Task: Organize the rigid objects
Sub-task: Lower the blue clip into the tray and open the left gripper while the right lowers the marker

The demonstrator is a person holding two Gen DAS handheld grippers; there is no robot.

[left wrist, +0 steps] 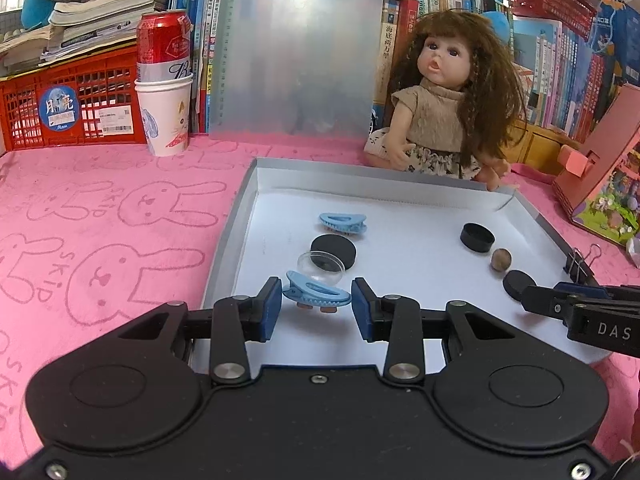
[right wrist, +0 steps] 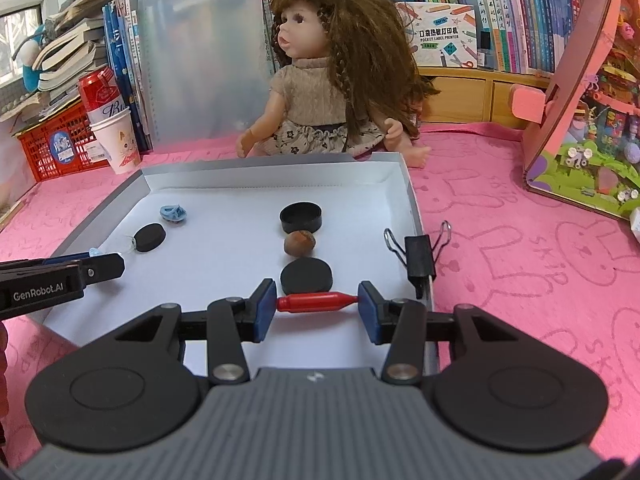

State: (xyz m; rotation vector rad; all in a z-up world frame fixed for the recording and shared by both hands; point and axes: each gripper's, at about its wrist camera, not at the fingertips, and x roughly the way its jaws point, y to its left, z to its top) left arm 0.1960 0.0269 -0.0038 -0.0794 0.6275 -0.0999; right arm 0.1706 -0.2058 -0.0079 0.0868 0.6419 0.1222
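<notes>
A shallow white tray lies on the pink cloth. My left gripper is shut on a light blue hair clip, pads at both its ends, over the tray's near left part. A second blue clip, a black disc and a clear round lid lie just beyond. My right gripper is shut on a red bullet-shaped piece, held end to end above the tray's near right. Ahead of it are a black disc, a brown nut and a black cap.
A black binder clip grips the tray's right rim. A doll sits behind the tray. At the back left a paper cup holds a red can beside a red crate. A pink toy box stands right.
</notes>
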